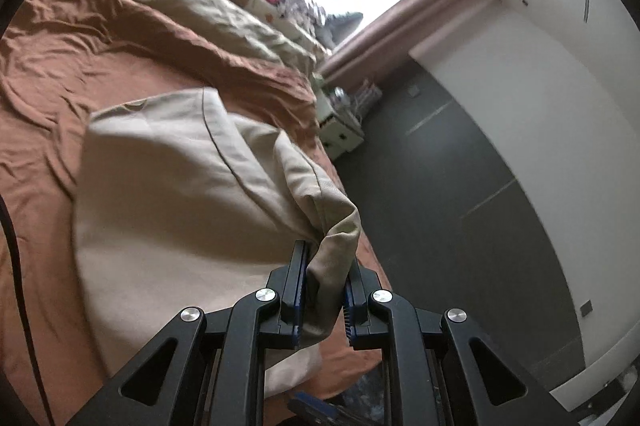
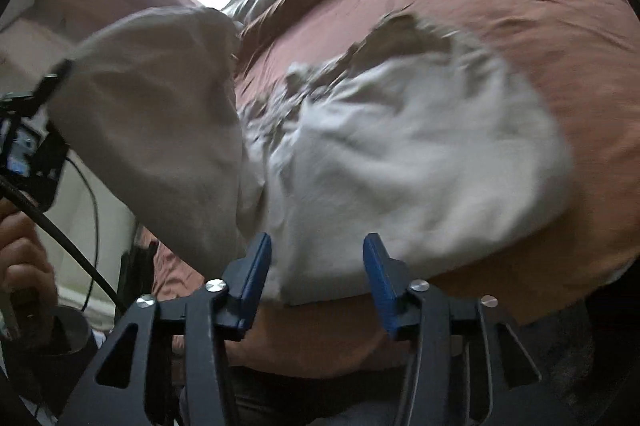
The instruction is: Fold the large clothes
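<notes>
Left gripper (image 1: 326, 290) pinching bunched corner of beige garment (image 1: 180, 162), that side lifted off brown bedsheet (image 1: 52, 74). Rest of garment lying rumpled on bed near front edge. Right gripper (image 2: 316, 278) spread, nothing between blue pads (image 2: 382, 278), hovering just over near hem.

My take on doing fold right: grab near hem with right before swinging left across, keep fabric taut so edges line up, lay it down slow.

Count: one garment, one bed, two grippers, one hand (image 2: 22, 266) visible far left.

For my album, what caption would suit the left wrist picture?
Left gripper pinching a bunched corner of the beige cloth garment, lifted over the rust-brown bedsheet.
</notes>
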